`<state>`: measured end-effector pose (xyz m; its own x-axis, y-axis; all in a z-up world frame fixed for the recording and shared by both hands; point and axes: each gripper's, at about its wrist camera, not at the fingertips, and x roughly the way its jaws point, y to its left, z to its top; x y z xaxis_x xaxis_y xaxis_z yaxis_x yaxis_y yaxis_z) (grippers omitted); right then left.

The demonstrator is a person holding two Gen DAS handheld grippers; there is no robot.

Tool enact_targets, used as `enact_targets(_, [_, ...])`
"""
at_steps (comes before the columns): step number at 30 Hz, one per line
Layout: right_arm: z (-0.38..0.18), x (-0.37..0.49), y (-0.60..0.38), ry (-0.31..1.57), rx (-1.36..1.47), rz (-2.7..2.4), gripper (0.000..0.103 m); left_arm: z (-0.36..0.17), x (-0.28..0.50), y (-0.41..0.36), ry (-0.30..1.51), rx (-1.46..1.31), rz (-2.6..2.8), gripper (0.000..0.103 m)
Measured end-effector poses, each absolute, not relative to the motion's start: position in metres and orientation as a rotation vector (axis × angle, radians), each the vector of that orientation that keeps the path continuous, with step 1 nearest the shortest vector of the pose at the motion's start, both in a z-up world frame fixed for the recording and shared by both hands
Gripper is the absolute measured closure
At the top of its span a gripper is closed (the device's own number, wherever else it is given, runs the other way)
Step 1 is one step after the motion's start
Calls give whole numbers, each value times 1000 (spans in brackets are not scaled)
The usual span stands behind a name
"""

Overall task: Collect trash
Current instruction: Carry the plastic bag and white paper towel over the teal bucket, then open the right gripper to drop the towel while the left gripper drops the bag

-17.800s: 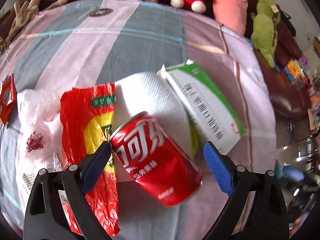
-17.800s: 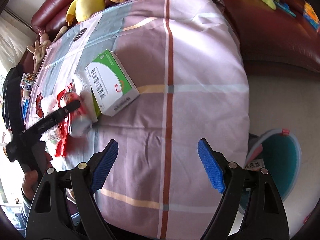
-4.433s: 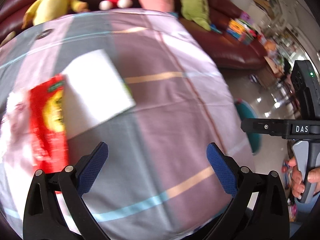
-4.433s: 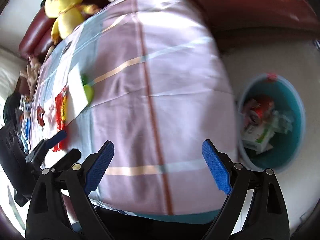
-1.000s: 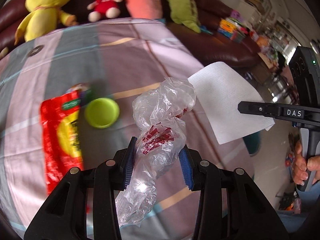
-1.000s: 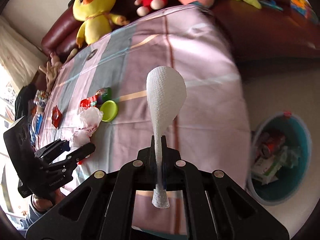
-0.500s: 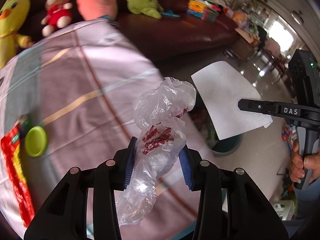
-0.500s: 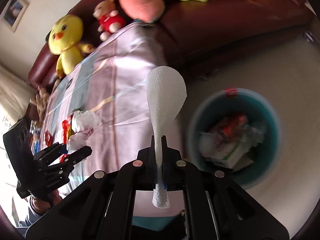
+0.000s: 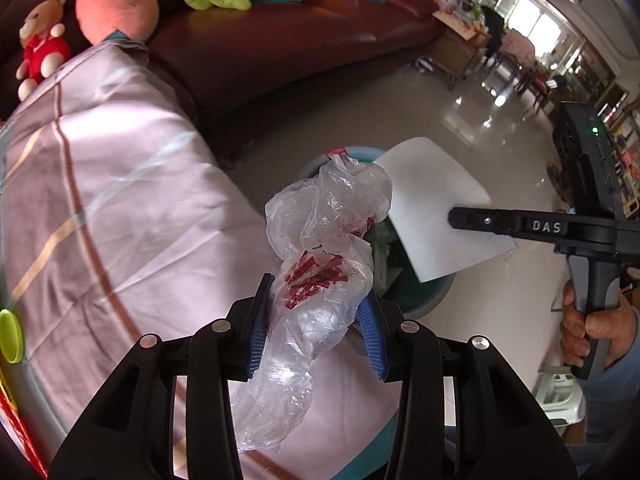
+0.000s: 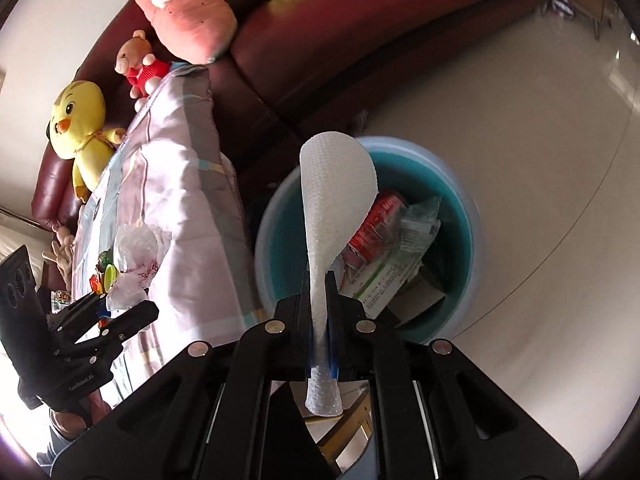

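Observation:
My left gripper is shut on a crumpled clear plastic bag with red print, held past the table's right edge. Beside it, my right gripper is shut on a white paper towel. In the right wrist view the paper towel stands up from my right gripper, directly over a teal bin on the floor. A red can and a green-and-white box lie in the bin. The left gripper and plastic bag hang left of it, over the cloth.
The table under its pink and grey striped cloth fills the left. A green lid and a red wrapper lie on it. A dark red sofa with plush toys runs behind. Glossy floor surrounds the bin.
Both grippers have swung right, off the table and toward the bin, each keeping its load. The bin has come from the right edge to under the paper towel.

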<state>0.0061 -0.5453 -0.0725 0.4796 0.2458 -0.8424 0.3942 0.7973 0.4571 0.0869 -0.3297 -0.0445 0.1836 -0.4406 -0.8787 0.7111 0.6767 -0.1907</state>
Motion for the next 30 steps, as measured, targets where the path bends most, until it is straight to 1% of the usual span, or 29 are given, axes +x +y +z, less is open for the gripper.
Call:
enact_targets(3, [-84, 9, -549, 1106, 690, -91, 94, -53, 87, -343, 1137, 306, -829, 61])
enact_targets(4, [-86, 10, -550, 1109, 692, -94, 90, -55, 88, -347, 1143, 312, -830, 61])
enact_targets(6, [-93, 10, -557, 1113, 693, -120, 70, -59, 88, -354, 1153, 318, -830, 61])
enact_targets(7, [-95, 10, -558, 1112, 693, -130, 55, -61, 89, -358, 1158, 321, -830, 61])
enact_targets(8, [-97, 10, -561, 1110, 686, -143, 53, -64, 89, -359, 1163, 324, -831, 61])
enact_targets(10, [-101, 9, -564, 1118, 669, -162, 53, -67, 88, -363, 1173, 325, -831, 60])
enact_targets(15, [-110, 7, -572, 1130, 682, -178, 39, -77, 86, -373, 1197, 330, -837, 60])
enact_targets(16, [-110, 6, -574, 1129, 685, -183, 34, -77, 86, -374, 1199, 334, -838, 60])
enact_targets(22, [-106, 5, -582, 1124, 693, -198, 27, -82, 88, -385, 1211, 339, -846, 60])
enact_targets(28, [-103, 2, -585, 1141, 680, -208, 27, -88, 88, -401, 1213, 343, -859, 60])
enact_targets(30, [-102, 1, -586, 1141, 680, -214, 27, -89, 87, -405, 1216, 343, -865, 58])
